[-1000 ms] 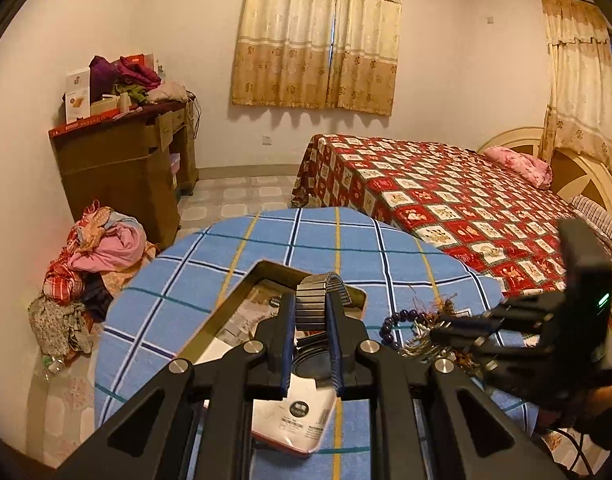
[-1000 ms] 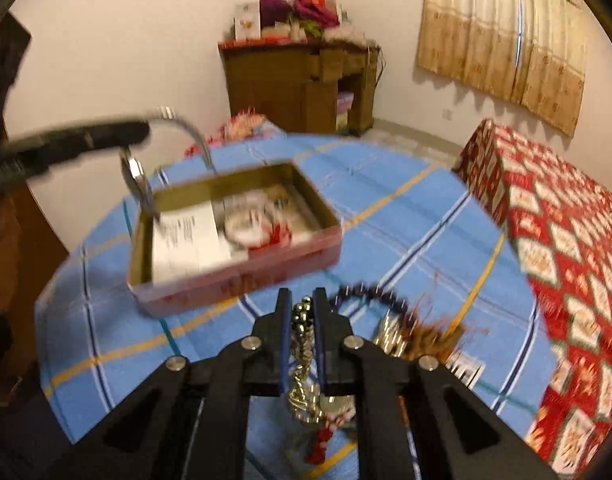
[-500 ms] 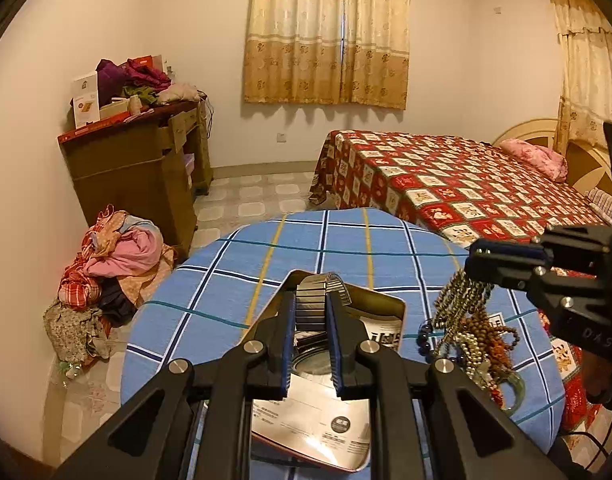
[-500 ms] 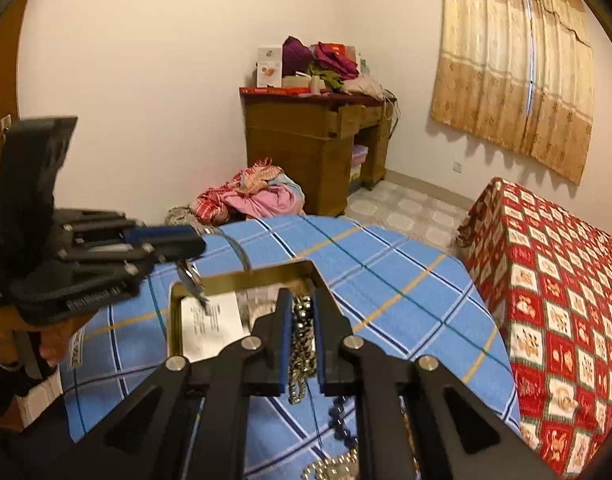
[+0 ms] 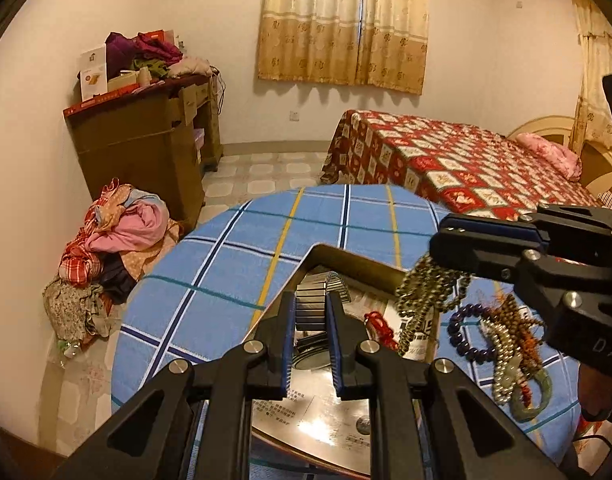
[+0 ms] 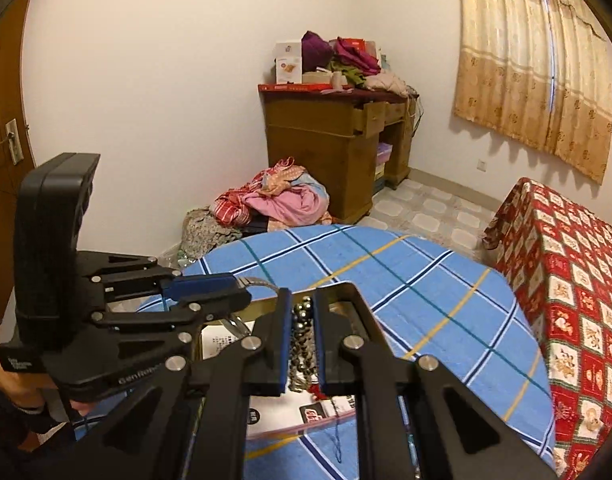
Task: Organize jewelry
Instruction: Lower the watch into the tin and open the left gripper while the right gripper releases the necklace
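Note:
My left gripper (image 5: 310,312) is shut on a metal watch band (image 5: 310,307), held over the open tin box (image 5: 348,258) on the blue plaid table (image 5: 225,264). My right gripper (image 6: 301,320) is shut on a beaded necklace (image 6: 301,340), which hangs from it over the box's right edge in the left wrist view (image 5: 422,292). Papers and a red trinket (image 5: 376,320) lie inside the box. A purple bead bracelet (image 5: 464,332) and more necklaces with a green bangle (image 5: 522,364) lie on the table right of the box.
A bed with a red patterned cover (image 5: 458,164) stands beyond the table. A wooden desk (image 5: 145,144) piled with clothes stands at the left wall, with a clothes heap (image 5: 113,240) on the floor by it.
The right gripper lifted the beaded necklace off the table and carried it over the tin box. The left gripper kept the watch band and stayed above the box.

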`<state>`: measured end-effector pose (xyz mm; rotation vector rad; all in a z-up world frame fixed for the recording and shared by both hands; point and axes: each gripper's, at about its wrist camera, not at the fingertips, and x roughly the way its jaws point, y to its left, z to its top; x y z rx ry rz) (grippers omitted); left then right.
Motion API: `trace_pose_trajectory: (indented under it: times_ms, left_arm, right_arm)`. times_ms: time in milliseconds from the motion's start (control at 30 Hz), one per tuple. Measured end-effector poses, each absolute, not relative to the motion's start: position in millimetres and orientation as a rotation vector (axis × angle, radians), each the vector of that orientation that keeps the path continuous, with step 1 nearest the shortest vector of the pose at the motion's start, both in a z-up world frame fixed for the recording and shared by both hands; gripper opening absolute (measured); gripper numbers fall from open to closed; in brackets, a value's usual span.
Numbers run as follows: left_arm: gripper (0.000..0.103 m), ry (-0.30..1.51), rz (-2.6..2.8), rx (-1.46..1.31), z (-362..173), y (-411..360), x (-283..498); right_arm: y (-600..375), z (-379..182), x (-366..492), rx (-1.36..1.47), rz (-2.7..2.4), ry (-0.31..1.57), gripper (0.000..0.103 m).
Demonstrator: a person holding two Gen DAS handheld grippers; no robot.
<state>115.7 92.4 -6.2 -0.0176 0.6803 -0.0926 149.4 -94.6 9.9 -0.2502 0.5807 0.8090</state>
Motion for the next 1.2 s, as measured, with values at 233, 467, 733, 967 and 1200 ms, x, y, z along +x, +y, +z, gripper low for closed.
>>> trace_pose_trajectory:
  times_ms: [233,467,733,967,1200]
  left_arm:
    - [0.015,0.712,-0.091,0.010,-23,88,117]
    - [0.015,0.738,-0.078,0.017,-34,89,121]
    - [0.015,0.754,-0.078,0.018,-40,90,122]
    - [0.015,0.752,-0.070,0.025,-40,89,122]
    - [0.056,0.724,-0.020,0.050,-35,90,116]
  right_arm:
    - [-88,-20,156,-0.261,0.803,0.655,0.012]
    - [-86,-38,162,-0.268,0.792,0.705,0.013]
    - [-86,-44,159,-0.285,0.786,0.717,0.013]
    - [-84,-44,156,-0.284,0.787,0.718,0.013]
    - [-94,-43,159,-0.252,0.760,0.719,0.042]
